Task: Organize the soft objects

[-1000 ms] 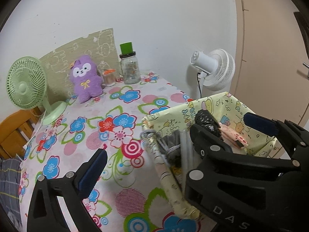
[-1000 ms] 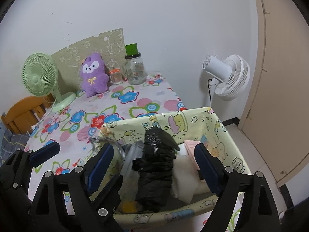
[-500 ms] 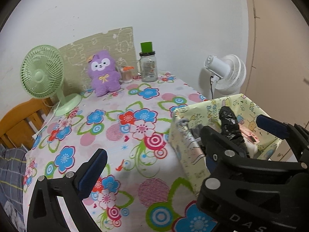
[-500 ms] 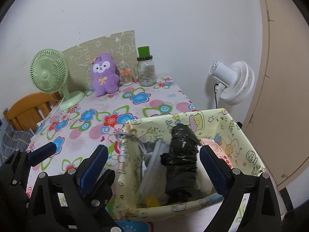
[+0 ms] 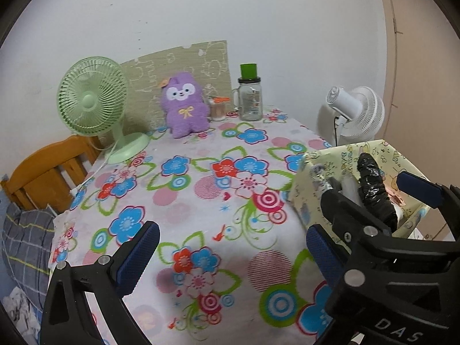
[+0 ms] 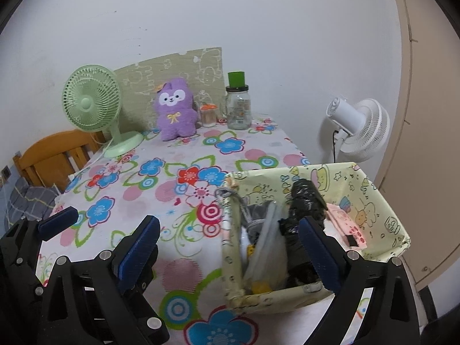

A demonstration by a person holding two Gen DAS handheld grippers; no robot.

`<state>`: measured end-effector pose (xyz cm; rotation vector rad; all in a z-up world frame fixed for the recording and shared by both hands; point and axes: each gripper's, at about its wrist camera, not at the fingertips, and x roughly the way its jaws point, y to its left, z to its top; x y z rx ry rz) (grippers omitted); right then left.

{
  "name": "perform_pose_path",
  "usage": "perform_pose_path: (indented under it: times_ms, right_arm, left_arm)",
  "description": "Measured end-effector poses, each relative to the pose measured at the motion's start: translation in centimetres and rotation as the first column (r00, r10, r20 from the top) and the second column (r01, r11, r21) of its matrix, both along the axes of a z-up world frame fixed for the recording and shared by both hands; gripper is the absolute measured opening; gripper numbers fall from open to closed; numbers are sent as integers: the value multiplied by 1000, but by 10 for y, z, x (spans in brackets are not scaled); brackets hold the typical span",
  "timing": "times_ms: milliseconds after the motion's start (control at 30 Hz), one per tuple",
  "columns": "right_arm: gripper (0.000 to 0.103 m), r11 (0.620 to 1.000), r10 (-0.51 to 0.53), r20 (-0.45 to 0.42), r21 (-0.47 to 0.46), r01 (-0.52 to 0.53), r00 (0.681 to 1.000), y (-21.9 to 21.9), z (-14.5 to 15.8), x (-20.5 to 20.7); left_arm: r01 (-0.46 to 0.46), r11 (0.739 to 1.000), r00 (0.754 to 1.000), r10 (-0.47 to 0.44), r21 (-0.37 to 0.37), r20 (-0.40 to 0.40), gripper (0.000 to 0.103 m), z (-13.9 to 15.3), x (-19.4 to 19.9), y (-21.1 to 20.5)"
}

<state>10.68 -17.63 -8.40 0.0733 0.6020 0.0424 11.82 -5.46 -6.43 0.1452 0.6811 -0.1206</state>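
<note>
Both tongs gaped empty: left tongs (image 5: 230, 254) over floral surface (image 5: 201, 178), right tongs (image 6: 230, 251), jaws just widened, before fabric bin (image 6: 373, 201). Purple plush (image 5: 184, 106) upright at far wall. Judged step: fetching plush; next needs long reach.

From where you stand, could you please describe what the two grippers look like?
Both are alike. The left gripper and right gripper have black, angular plastic frames with triangular cut-outs and round silver bolt heads. Each finger ends in a flat, textured blue pad. The right gripper's body bears the white letters "DAS" in the left wrist view. No cables, hands or sleeves show.
</note>
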Motion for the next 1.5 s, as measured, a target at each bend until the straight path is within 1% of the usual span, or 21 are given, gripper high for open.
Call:
perform_pose_path:
  times_ms: [500, 667, 800, 933, 1133, 1300, 1500]
  right_arm:
    - [98, 997, 74, 50, -22, -73, 996, 36, 12, -22]
    - [98, 997, 72, 79, -43, -69, 994, 43, 19, -29]
    - [98, 997, 74, 103, -39, -71, 992, 43, 25, -34]
    - [98, 997, 70, 130, -38, -66, 989, 42, 31, -39]
    - [98, 998, 58, 164, -47, -51, 985, 38, 38, -51]
    - [98, 998, 46, 183, -47, -38, 982, 33, 44, -58]
    - [98, 998, 41, 212, -56, -29, 977, 29, 52, -67]
  left_arm:
    - [-93, 996, 995, 93, 2, 46, 103, 9, -22, 47]
    - [-118, 993, 990, 118, -15, 74, 103, 17, -30, 60]
    - [-131, 991, 988, 132, -21, 83, 103, 24, -35, 70]
    - [-149, 988, 981, 151, -26, 124, 103, 32, -44, 76]
    - [-158, 986, 975, 164, -46, 153, 103, 38, -54, 83]
    - [-161, 986, 970, 167, -46, 179, 103, 44, -60, 85]
    - [-163, 984, 963, 176, -77, 205, 103, 53, -67, 87]
